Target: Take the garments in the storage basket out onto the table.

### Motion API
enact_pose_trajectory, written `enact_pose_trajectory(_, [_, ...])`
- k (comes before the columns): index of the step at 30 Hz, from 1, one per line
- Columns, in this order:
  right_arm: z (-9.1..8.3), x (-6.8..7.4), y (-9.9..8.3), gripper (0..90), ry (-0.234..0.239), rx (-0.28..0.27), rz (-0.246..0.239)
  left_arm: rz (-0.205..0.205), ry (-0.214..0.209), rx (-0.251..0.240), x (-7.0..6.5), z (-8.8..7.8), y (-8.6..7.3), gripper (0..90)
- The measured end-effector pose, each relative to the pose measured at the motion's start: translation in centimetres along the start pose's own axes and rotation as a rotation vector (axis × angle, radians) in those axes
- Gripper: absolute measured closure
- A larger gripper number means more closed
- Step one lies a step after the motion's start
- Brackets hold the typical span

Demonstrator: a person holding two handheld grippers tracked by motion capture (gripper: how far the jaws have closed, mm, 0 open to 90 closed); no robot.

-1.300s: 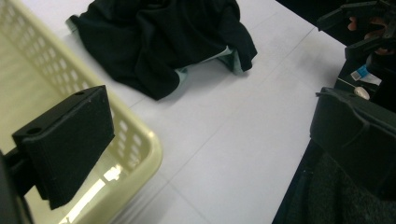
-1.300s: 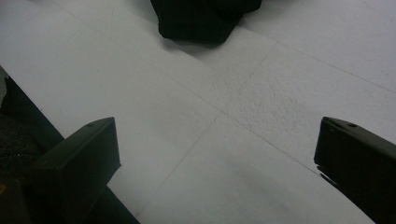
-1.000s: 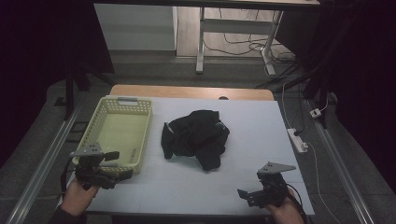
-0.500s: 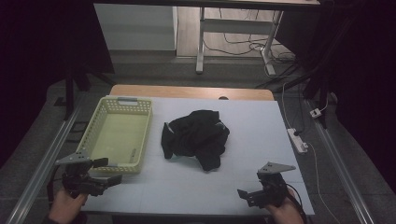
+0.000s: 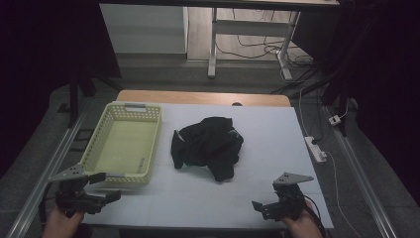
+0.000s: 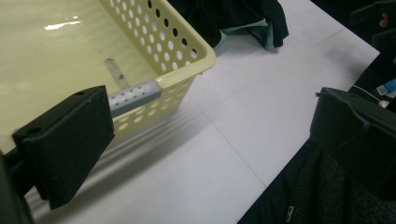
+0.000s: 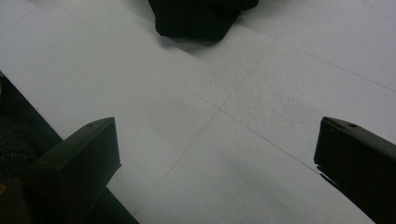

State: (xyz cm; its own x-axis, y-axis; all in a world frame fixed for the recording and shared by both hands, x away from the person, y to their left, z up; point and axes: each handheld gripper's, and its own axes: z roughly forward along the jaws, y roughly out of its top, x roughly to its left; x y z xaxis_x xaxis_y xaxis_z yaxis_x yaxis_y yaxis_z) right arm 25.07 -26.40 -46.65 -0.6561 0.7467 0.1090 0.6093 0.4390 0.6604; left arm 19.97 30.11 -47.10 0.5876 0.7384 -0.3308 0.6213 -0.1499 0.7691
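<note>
You have a crumpled black cloth garment [image 5: 208, 146] lying in a loose heap at the middle of the white table top, just beside the empty pale-yellow perforated plastic basket [image 5: 124, 144] standing upright to its left.

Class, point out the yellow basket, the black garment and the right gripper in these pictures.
yellow basket [image 5: 148, 144], high view, right wall.
black garment [image 5: 208, 146], high view, middle of the heap.
right gripper [image 5: 258, 207], high view, between its open jaws.
</note>
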Motion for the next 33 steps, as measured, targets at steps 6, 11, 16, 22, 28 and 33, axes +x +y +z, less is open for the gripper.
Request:
enact_pose_trajectory(6, [0.0,0.0,0.0,0.0,0.000,-0.001,0.001,-0.016,0.026,-0.013,0.2,-1.0,-0.7,0.0])
enact_pose_trajectory(11, [0.0,0.0,0.0,0.0,-0.002,0.000,-0.001,-0.023,0.051,-0.013,0.4,-1.6,-1.2,0.0])
enact_pose_trajectory(16, [0.0,0.0,0.0,0.0,-0.003,0.003,0.001,-0.028,0.075,0.005,0.4,-1.9,-1.7,0.0])
enact_pose_trajectory(22, [0.0,0.1,0.0,0.0,-0.006,0.003,0.003,-0.024,0.108,0.043,0.5,-2.1,-2.2,0.0])
enact_pose_trajectory(28, [0.0,0.1,0.0,0.0,-0.004,0.004,0.002,-0.028,0.139,0.082,0.4,-2.1,-2.5,0.0])
enact_pose_trajectory(33, [0.1,0.1,0.0,0.0,-0.011,0.010,-0.003,-0.035,0.133,0.098,0.4,-2.0,-2.4,0.0])
